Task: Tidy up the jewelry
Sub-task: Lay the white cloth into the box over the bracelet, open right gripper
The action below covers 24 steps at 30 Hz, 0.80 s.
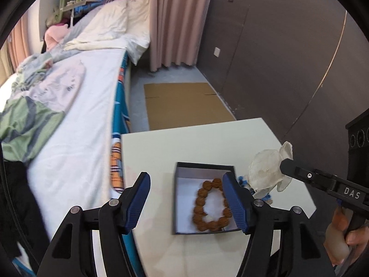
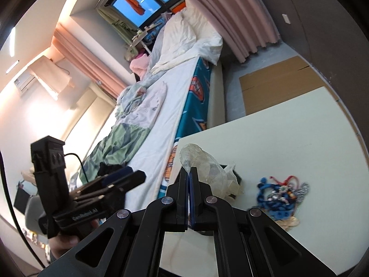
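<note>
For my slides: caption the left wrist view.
Open left hand-held gripper above boxed bead bracelet; right hand-held gripper holds clear bag.

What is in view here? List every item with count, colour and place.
box: one, dark walls, white floor, open on the table
bead bracelet: one, brown, lying in the box
clear plastic bag: one, translucent, pinched in the right gripper above the table
jewelry pile: one heap, blue, silver, red cord, on the table beside the box
table: one, white, next to the bed
bed: one, white sheet, crumpled bedding
cardboard: one sheet, brown, on the floor
curtain: pink, by the wall
left gripper: blue-padded fingers, open over the box
right gripper: shut on the bag
</note>
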Tool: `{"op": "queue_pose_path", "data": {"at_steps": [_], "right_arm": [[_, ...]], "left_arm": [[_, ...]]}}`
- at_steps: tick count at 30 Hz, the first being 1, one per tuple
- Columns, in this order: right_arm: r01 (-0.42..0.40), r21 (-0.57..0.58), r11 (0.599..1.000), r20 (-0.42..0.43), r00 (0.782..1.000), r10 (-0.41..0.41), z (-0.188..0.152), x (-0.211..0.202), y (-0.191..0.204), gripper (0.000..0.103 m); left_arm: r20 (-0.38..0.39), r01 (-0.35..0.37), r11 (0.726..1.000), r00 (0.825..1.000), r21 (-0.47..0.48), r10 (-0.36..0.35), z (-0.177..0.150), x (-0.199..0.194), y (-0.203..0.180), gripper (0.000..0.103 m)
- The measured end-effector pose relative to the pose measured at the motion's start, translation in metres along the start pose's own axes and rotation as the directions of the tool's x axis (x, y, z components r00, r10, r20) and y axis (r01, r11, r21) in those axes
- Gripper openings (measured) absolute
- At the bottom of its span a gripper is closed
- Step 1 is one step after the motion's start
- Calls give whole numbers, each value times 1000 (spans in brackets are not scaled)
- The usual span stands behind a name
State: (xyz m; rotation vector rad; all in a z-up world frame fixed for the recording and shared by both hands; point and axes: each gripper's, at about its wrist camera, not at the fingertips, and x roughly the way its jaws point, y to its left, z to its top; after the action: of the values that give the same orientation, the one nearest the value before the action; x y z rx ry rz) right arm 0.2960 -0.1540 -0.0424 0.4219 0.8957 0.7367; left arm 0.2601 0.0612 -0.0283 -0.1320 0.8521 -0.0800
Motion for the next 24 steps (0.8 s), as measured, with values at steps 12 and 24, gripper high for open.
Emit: {"op": "queue_pose_path", "data": {"at_steps": [12,24], "right_arm": [[-19,-34,999,-51,999,17,-4,32,21,4],[-7,29,1000,-85,996,9,-9,3,-7,84]], "left_arm": [[24,-74,997,997,19,74,-6,-29,20,66],[34,-61,996,998,70,59,-5,-40,-11,66]]}}
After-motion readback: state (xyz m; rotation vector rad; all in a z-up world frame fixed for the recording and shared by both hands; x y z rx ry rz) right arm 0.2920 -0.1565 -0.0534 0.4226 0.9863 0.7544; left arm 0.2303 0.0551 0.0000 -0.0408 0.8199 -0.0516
